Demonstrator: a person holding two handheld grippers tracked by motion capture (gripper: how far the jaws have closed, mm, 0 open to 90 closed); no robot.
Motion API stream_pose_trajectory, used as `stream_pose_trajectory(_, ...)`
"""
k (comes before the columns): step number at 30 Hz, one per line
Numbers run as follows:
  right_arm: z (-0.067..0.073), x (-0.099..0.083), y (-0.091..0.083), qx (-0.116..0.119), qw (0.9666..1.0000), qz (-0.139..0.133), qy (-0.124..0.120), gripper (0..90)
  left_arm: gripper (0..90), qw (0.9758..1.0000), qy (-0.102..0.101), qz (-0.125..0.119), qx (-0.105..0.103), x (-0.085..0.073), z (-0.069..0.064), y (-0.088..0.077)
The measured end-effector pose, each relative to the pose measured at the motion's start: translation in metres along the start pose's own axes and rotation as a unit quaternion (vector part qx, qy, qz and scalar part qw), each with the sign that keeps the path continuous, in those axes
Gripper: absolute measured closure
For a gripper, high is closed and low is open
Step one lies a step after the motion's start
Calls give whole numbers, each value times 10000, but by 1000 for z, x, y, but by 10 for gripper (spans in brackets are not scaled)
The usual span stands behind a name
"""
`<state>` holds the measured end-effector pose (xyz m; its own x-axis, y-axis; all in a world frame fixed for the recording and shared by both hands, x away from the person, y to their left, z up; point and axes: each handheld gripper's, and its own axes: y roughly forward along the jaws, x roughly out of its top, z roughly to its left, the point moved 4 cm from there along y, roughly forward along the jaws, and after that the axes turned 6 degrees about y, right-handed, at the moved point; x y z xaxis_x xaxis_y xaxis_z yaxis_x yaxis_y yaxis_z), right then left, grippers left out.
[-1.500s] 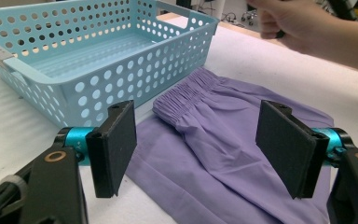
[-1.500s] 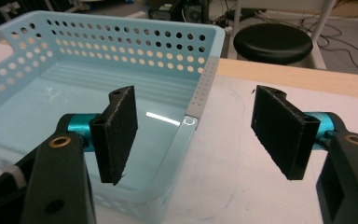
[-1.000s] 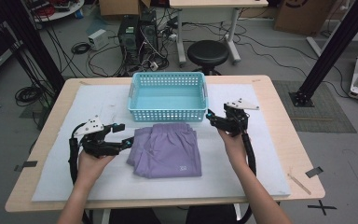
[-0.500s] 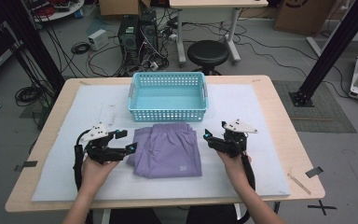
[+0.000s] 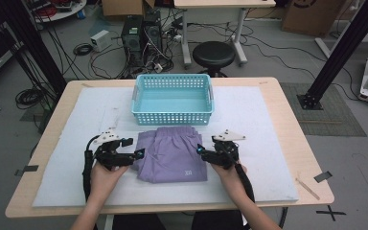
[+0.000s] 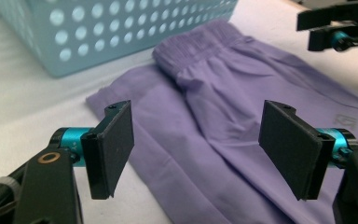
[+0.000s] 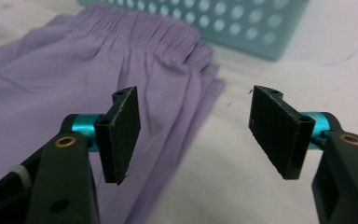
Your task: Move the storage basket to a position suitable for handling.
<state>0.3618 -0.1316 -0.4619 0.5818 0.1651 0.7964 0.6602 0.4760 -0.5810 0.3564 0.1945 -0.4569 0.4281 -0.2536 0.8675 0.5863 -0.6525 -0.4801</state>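
Folded purple shorts (image 5: pixel 172 154) lie flat on the white mat, waistband toward the light blue basket (image 5: pixel 173 99). My left gripper (image 5: pixel 135 154) is at the shorts' left edge, jaws wide apart with nothing between them. In the left gripper view the purple shorts (image 6: pixel 223 116) spread under my left gripper (image 6: pixel 200 147). My right gripper (image 5: pixel 200 149) is at the right edge, also open. The right gripper view shows my right gripper (image 7: pixel 196 133) straddling the right border of the shorts (image 7: pixel 74 88), with the basket (image 7: pixel 242 23) beyond.
The white mat (image 5: pixel 268 143) covers most of the wooden table (image 5: pixel 306 158). The basket is empty and stands just behind the shorts. A black stool (image 5: pixel 213 53), computers and cables are on the floor behind the table. Tape marks sit near the table's front corners.
Both grippers have come toward the person and inward, from beside the basket's front corners down to the left and right edges of the shorts. The shorts have not moved.
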Motion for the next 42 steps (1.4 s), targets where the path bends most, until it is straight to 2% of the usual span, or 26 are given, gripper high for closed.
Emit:
stream_pose_trajectory(3, 2, -2, 7, -2, 9994, 321, 136, 372, 264, 9996, -164, 201, 91, -4, 1, 5)
stream_pose_trajectory(6, 1, -6, 12, -6, 9978, 595, 309, 390, 271, 9989, -282, 377, 66, -6, 0, 9)
stream_pose_trajectory(8, 1, -8, 14, 15, 9966, 753, 341, 405, 276, 9983, -341, 471, 37, -7, -1, 12)
stream_pose_trajectory(12, 4, -9, 14, -15, 9964, 792, 288, 474, 302, 9967, -395, 711, -35, -10, -5, 18)
stream_pose_trajectory(14, 4, -9, 14, -15, 9963, 801, 295, 505, 321, 9967, -356, 726, 29, -10, -6, 19)
stream_pose_trajectory(18, 4, -10, 12, 78, 9963, 795, 311, 577, 382, 9964, -436, 727, 80, -10, -7, 18)
stream_pose_trajectory(20, 4, -10, 9, 182, 9953, 845, 432, 511, 375, 9960, -495, 733, 133, -10, -7, 17)
stream_pose_trajectory(22, 6, -12, 3, 204, 9955, 819, 427, 492, 356, 9963, -527, 668, 105, -10, -7, 14)
stream_pose_trajectory(25, 6, -15, -6, 203, 9957, 806, 409, 479, 353, 9963, -567, 631, 110, -10, -6, 9)
stream_pose_trajectory(29, 8, -22, -8, 246, 9950, 879, 392, 481, 341, 9957, -670, 630, 64, -12, -6, 7)
stream_pose_trajectory(33, 14, -27, -9, 183, 9957, 883, 218, 504, 341, 9954, -678, 678, -2, -15, -10, 5)
stream_pose_trajectory(39, 18, -29, -9, 195, 9961, 835, 189, 611, 365, 9953, -691, 658, -146, -16, -17, 11)
stream_pose_trajectory(42, 17, -28, -8, 200, 9961, 828, 221, 660, 403, 9953, -684, 672, -138, -16, -20, 13)
